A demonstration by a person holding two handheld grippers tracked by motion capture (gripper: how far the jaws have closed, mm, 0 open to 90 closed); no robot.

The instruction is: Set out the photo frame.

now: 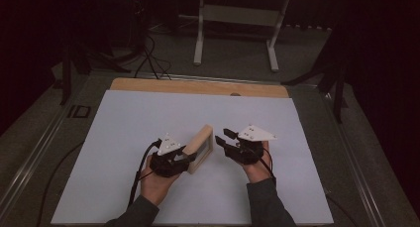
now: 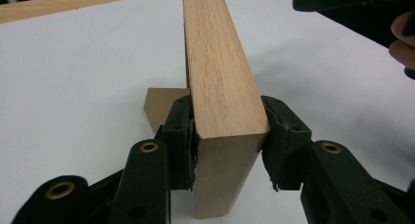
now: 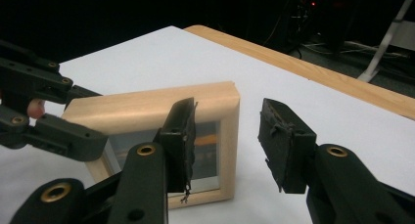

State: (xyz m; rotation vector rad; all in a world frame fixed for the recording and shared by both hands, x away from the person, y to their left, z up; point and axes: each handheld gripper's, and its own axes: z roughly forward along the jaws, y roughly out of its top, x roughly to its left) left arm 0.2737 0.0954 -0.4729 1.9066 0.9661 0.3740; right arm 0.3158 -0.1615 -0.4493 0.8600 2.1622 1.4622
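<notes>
On the white sheet (image 1: 124, 138), a wooden picture frame (image 1: 200, 148) stands upright, its near corner clamped by the left gripper (image 2: 227, 136). Just right of the frame, the right gripper (image 1: 229, 140) waits open and empty. It should close squarely on the free side rail, not the glass, I judge.

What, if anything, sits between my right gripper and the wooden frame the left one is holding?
Nothing visible. The right gripper is open, with bare white table cover between it and the wooden frame. The left gripper clamps the frame's far end, away from the corner facing the right gripper's jaws.
</notes>
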